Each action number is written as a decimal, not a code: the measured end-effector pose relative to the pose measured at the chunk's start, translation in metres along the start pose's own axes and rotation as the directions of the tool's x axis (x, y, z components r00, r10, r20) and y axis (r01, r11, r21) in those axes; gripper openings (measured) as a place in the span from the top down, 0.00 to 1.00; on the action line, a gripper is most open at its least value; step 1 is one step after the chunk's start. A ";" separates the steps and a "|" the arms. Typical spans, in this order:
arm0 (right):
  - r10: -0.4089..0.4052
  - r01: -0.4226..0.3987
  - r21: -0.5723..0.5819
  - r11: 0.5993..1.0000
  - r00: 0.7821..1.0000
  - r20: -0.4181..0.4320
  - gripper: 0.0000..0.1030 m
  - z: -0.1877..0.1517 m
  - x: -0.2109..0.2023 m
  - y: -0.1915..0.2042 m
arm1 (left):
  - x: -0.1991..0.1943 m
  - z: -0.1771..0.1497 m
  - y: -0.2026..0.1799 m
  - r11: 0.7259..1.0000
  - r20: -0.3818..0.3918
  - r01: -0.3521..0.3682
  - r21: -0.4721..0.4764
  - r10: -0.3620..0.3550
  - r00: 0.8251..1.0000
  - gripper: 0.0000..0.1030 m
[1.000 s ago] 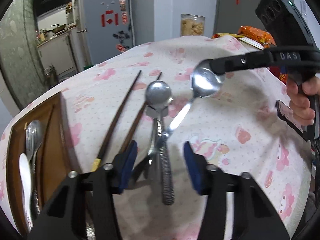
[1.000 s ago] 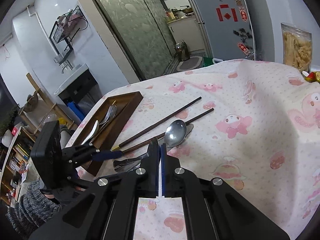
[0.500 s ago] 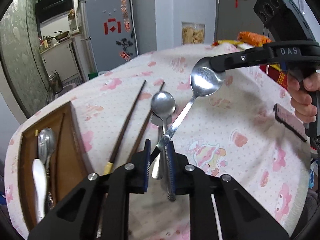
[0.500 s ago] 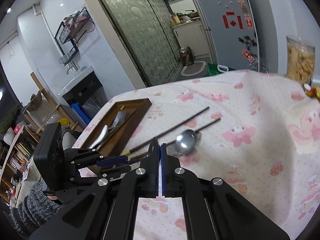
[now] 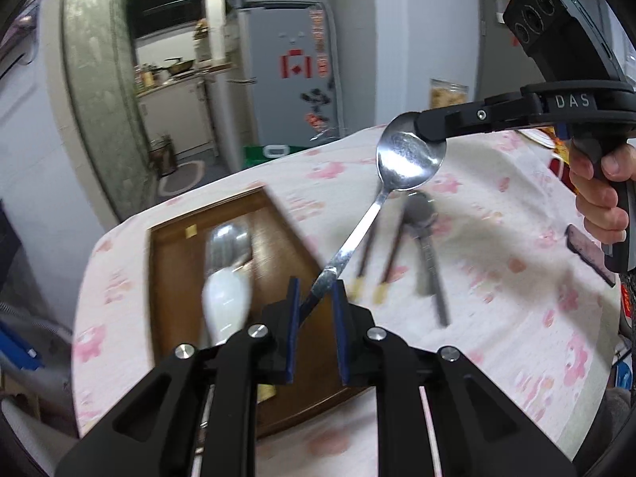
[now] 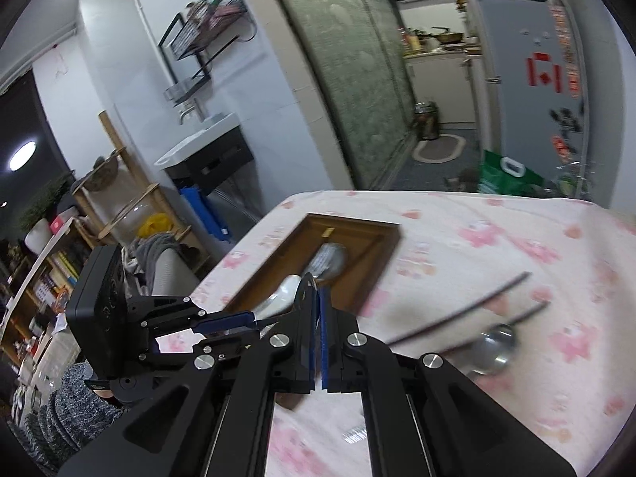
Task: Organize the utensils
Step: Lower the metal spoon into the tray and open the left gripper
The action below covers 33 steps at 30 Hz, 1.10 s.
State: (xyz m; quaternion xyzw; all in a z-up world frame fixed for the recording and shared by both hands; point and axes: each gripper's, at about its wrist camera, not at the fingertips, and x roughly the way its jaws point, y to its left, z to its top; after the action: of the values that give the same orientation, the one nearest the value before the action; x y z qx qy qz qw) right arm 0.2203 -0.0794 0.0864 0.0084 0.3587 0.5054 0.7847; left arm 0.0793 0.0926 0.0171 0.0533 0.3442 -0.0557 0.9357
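Observation:
A steel spoon [image 5: 405, 159] hangs in the air between both grippers. My left gripper [image 5: 316, 294] is shut on its handle end. My right gripper [image 6: 318, 298] is shut on the rim of its bowl, and it also shows in the left wrist view [image 5: 431, 129]. Below lies a brown wooden tray [image 5: 175, 274] holding a white spoon [image 5: 224, 298] and a steel spoon [image 5: 228, 242]; the tray also shows in the right wrist view [image 6: 381, 262]. On the cloth lie two dark chopsticks [image 5: 391, 262] and another steel spoon [image 5: 423, 214].
The table has a white cloth with pink prints [image 5: 497, 246]. A grey fridge [image 5: 290, 63] and a jar of snacks [image 5: 447, 93] stand behind it. A green bag [image 6: 508, 177] sits on the floor near the table's far edge.
Both grippers have carried the spoon up and left, from above the chopsticks to over the wooden tray. The left gripper went from open around the handle to shut on it.

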 end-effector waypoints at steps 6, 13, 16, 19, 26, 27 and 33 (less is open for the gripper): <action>0.068 -0.068 0.006 0.998 0.996 -0.058 0.98 0.006 0.055 0.013 | -0.001 -0.026 0.038 0.997 -0.052 -0.063 -0.054 0.060 0.997 0.83; 0.139 -0.129 0.078 0.989 0.981 -0.133 0.99 0.006 0.121 0.000 | 0.005 -0.046 0.070 0.989 -0.104 -0.097 -0.108 0.086 0.991 0.84; 0.126 -0.113 0.088 0.990 0.980 -0.157 0.98 0.005 0.143 -0.006 | 0.009 -0.050 0.075 0.988 -0.115 -0.111 -0.108 0.098 0.988 0.85; 0.076 -0.064 0.072 0.995 0.981 -0.176 0.97 0.003 0.160 -0.006 | 0.012 -0.053 0.080 0.986 -0.122 -0.115 -0.124 0.100 0.987 0.86; 0.029 -0.016 0.079 0.997 0.986 -0.164 0.96 0.007 0.163 -0.020 | 0.021 -0.045 0.075 0.989 -0.125 -0.089 -0.118 0.074 0.989 0.87; 0.027 -0.014 0.077 0.997 0.986 -0.167 0.96 0.007 0.163 -0.023 | 0.023 -0.044 0.073 0.990 -0.126 -0.088 -0.111 0.074 0.989 0.87; 0.007 0.008 0.073 0.997 0.980 -0.198 0.95 0.011 0.164 -0.043 | 0.033 -0.039 0.061 0.992 -0.140 -0.081 -0.096 0.067 0.988 0.89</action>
State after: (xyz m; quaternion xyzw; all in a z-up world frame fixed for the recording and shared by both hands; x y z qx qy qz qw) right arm 0.2988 0.0342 -0.0126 -0.0130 0.4533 0.4901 0.7444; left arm 0.0882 0.1560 -0.0303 0.0221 0.4074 0.0003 0.9130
